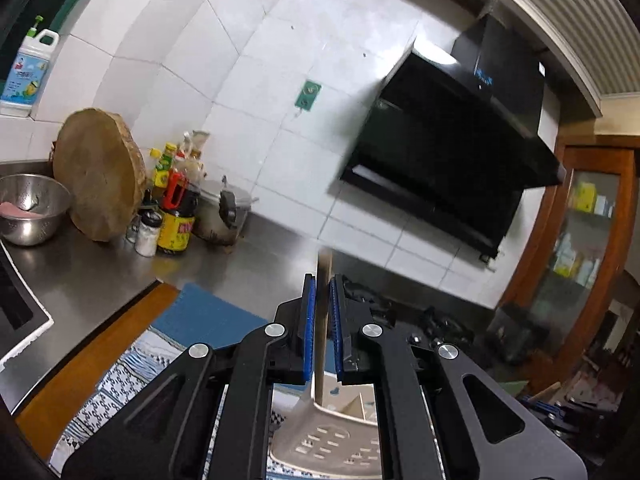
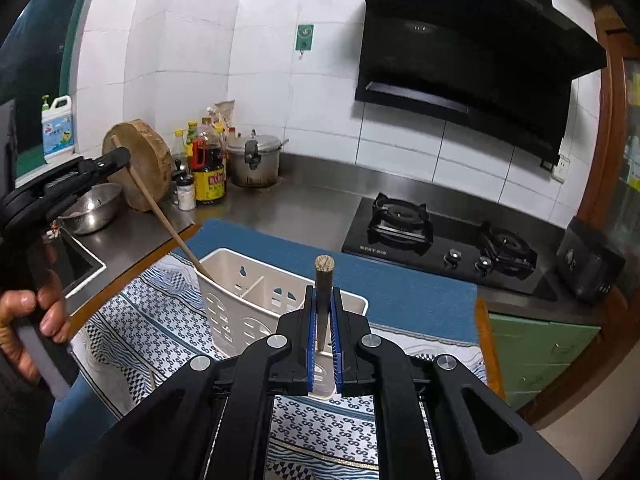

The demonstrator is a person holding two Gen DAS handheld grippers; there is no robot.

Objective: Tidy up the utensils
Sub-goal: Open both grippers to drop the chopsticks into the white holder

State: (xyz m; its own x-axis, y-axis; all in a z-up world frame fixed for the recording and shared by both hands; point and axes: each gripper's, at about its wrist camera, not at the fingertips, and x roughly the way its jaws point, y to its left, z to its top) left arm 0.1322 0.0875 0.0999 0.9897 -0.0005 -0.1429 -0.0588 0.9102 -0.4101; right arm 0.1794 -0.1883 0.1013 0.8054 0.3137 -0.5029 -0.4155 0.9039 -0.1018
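Observation:
A white slotted utensil caddy (image 2: 236, 304) stands on a patterned cloth (image 2: 136, 320); its rim shows in the left wrist view (image 1: 320, 436). My left gripper (image 1: 322, 284), also seen at the left of the right wrist view (image 2: 120, 158), is shut on a thin wooden stick (image 1: 322, 320) whose lower end (image 2: 176, 232) dips into the caddy's left compartment. My right gripper (image 2: 322, 292) is shut on a thicker dark wooden handle (image 2: 323, 280), held upright over the caddy's near right side. The lower end of that handle is hidden.
A blue mat (image 2: 400, 288) lies under the cloth. A gas hob (image 2: 440, 236) sits to the right. A steel bowl (image 2: 94, 208), round chopping block (image 2: 140, 164), sauce bottles (image 2: 206, 176) and pressure cooker (image 2: 254, 160) line the back left. A range hood (image 2: 460, 52) hangs above.

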